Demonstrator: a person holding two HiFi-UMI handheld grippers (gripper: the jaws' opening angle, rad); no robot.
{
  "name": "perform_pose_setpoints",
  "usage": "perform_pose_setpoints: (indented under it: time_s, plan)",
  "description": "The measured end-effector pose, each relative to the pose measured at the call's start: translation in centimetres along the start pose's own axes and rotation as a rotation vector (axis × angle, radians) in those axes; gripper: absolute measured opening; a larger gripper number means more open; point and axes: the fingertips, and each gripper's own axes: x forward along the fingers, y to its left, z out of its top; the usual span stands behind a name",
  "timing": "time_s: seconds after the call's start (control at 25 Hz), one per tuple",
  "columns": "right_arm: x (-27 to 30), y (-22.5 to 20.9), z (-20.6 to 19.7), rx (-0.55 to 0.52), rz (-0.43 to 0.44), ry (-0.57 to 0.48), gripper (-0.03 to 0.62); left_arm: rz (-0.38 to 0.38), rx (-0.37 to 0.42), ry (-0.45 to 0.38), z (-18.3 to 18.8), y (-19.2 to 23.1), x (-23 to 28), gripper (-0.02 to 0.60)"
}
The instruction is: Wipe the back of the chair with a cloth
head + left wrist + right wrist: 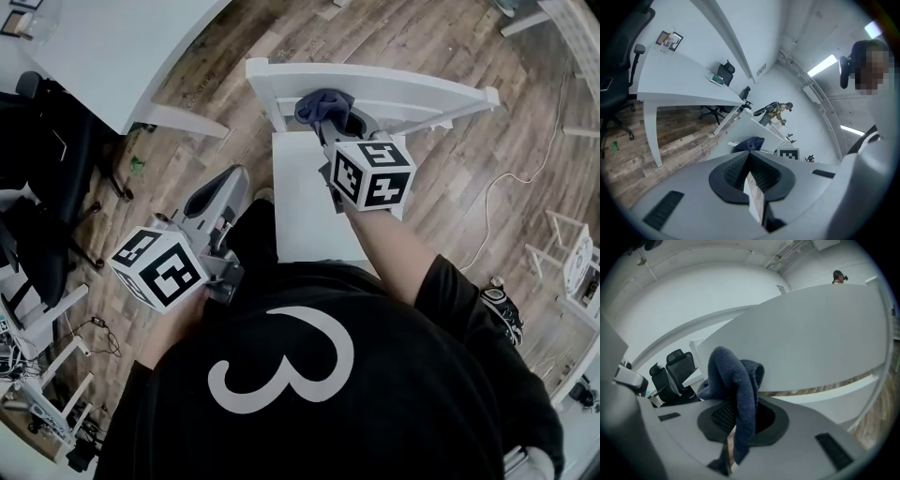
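A white chair stands in front of me, its curved back (pixel 394 92) at the far side and its seat (pixel 305 202) nearer. My right gripper (pixel 333 124) is shut on a dark blue cloth (pixel 323 103), which is pressed on the left part of the back's top rail. In the right gripper view the cloth (pixel 736 380) hangs between the jaws against the white back panel (pixel 811 338). My left gripper (pixel 223 187) hovers left of the seat, shut with nothing in it. In the left gripper view the cloth (pixel 749 143) shows beyond the closed left gripper (pixel 751 160).
A white table (pixel 122 47) fills the upper left, with a black office chair (pixel 47 159) beside it. A pale cable (pixel 511 197) lies on the wooden floor to the right. White frames (pixel 572 253) stand at the right edge.
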Motion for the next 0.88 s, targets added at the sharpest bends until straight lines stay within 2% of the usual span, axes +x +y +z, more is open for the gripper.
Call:
perform_pose_setpoints:
  time_s: [0.6,0.88]
  plan:
    - [-5.1,-9.1,0.2,0.072,-0.175,-0.053,0.049,-0.089,0.056,0.083,-1.3,-3.5,3.9,0.014]
    - [-7.5,-13.7,0.3,0.102,-0.266,-0.07,0.049,-0.101,0.065,0.108,-1.8,-4.1,4.7,0.014]
